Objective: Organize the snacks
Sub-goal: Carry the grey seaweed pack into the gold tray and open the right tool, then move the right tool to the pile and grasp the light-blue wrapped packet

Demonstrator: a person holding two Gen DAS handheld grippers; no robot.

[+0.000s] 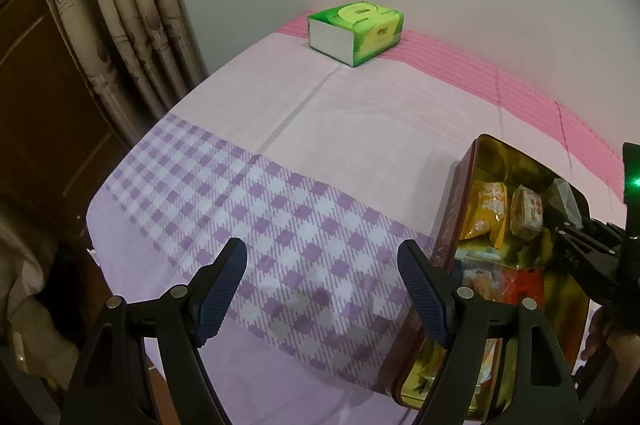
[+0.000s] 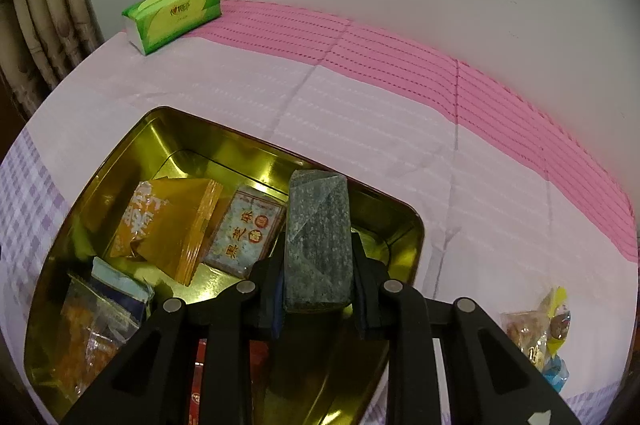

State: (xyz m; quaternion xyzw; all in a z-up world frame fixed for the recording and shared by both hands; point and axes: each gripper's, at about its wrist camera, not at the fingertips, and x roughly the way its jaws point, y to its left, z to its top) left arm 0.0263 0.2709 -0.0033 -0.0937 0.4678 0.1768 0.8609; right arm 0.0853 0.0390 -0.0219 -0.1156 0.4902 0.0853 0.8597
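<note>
A: Pink-and-lilac tablecloth [image 2: 380,113] against a pale wall, tissue pack [image 2: 174,17] in the far corner. Status?

B: Right gripper [image 2: 318,289] is clamped on a grey-green speckled snack bar [image 2: 318,233], long axis pointing away along the fingers, hanging over the gold tin [image 2: 168,133] near its right rim.

A: Room to drop?

B: Looks like it: bare tin floor under the bar, right of the blue-grey packet [image 2: 244,233] and orange packet [image 2: 168,221]. Watch the rim.

A: Left?

B: Left gripper [image 1: 322,289] spread wide, empty, over checked cloth just left of the tin. Loose snacks [image 2: 540,333] remain on the right.

Black claw [image 1: 322,291] arms, blue textured pads, silver rivets
</note>
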